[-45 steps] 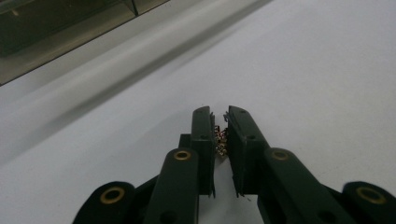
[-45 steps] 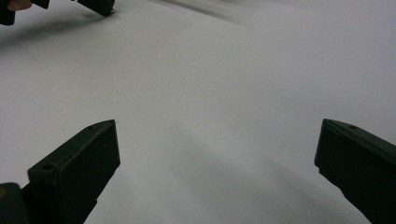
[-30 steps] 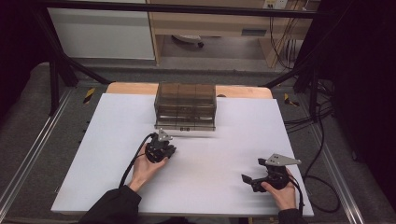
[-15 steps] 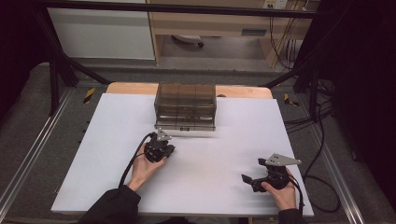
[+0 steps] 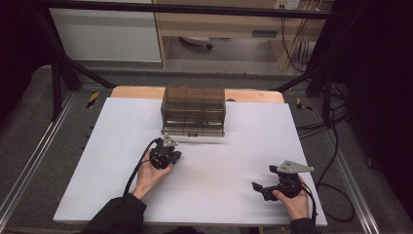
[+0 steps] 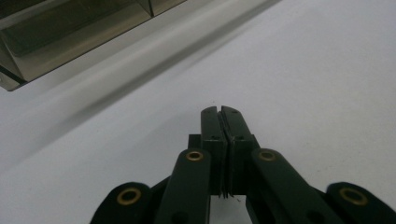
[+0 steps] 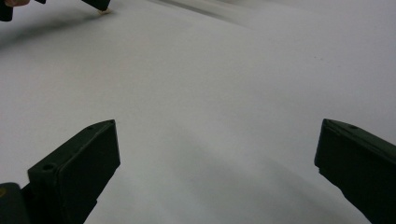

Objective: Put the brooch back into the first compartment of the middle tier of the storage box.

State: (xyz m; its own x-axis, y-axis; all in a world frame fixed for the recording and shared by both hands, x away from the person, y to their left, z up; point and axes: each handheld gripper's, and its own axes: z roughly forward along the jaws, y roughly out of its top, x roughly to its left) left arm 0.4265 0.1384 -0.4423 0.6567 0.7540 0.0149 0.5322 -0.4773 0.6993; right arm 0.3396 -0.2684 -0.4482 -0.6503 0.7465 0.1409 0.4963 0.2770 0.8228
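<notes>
Drawer cabinet [image 5: 194, 111] of smoky clear plastic stands at the far middle of the white desk [image 5: 112, 146], its front facing the person. Just before its lower left corner, the left hand [image 5: 148, 174] reaches forward with the forearm in a dark sleeve [image 5: 117, 217] coming in from the near edge, and it points the left hand-held gripper [image 5: 171, 157] up toward the cabinet's front, close to it but apart. In the left gripper view its two black jaws are clenched flat together with nothing between them, having just finished closing, and the left hand-held gripper [image 6: 221, 111] hangs low over bare desk, with the cabinet's base [image 6: 70, 37] at the upper left. The right hand [image 5: 296, 202] rests near the desk's near right corner, well apart from the cabinet, and turns the right hand-held gripper [image 5: 260, 189] sideways toward the desk's middle. Its jaws stand wide apart over bare desk surface [image 7: 210, 93], released and holding nothing.
</notes>
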